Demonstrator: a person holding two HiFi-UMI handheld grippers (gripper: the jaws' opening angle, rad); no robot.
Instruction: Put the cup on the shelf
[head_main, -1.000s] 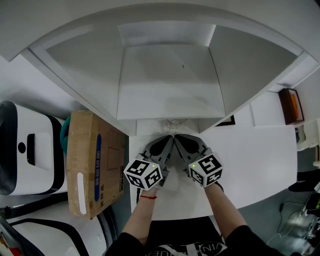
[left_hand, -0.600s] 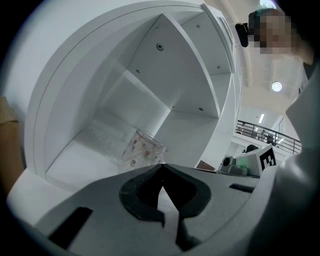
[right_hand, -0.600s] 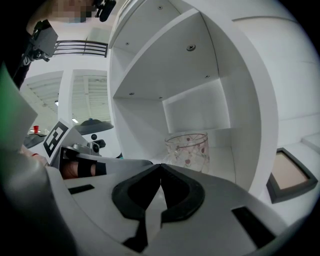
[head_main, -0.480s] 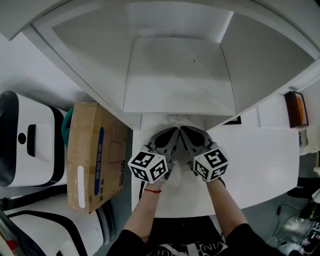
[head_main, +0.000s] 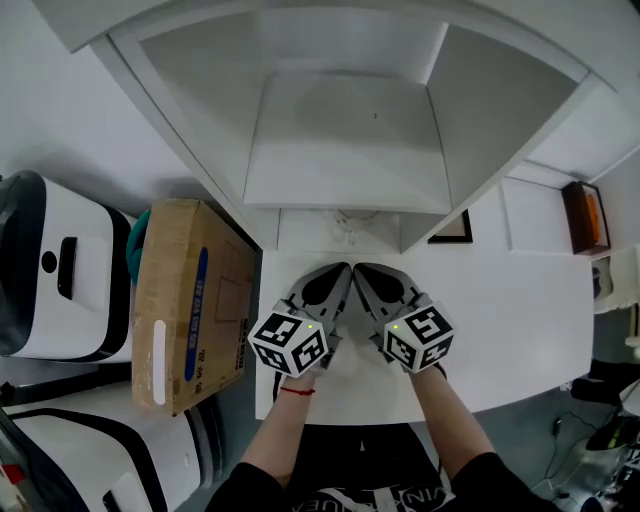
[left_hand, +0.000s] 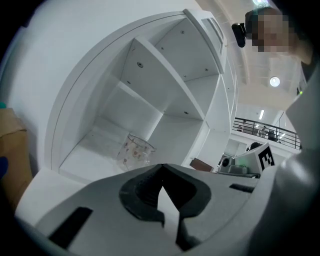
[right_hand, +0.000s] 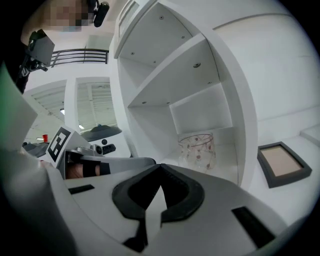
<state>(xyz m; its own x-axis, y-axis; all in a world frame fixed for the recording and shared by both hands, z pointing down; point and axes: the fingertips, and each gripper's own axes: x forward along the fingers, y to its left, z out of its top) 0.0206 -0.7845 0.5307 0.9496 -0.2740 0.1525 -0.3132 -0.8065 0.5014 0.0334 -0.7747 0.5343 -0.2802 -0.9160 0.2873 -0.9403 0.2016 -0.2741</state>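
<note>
Now both grippers are found drawn back a little from the shelf compared with half a second ago, and the gap to the cup is widened. The left gripper and the right gripper are each closed fully, tip against tip, and nothing is held between the jaws. The placing is therefore judged done, with only the retreat over the table left. The cup is left standing upright on the floor of the lowest compartment, apart from both grippers. It is made of clear glass and is dotted with small red and darker marks.
</note>
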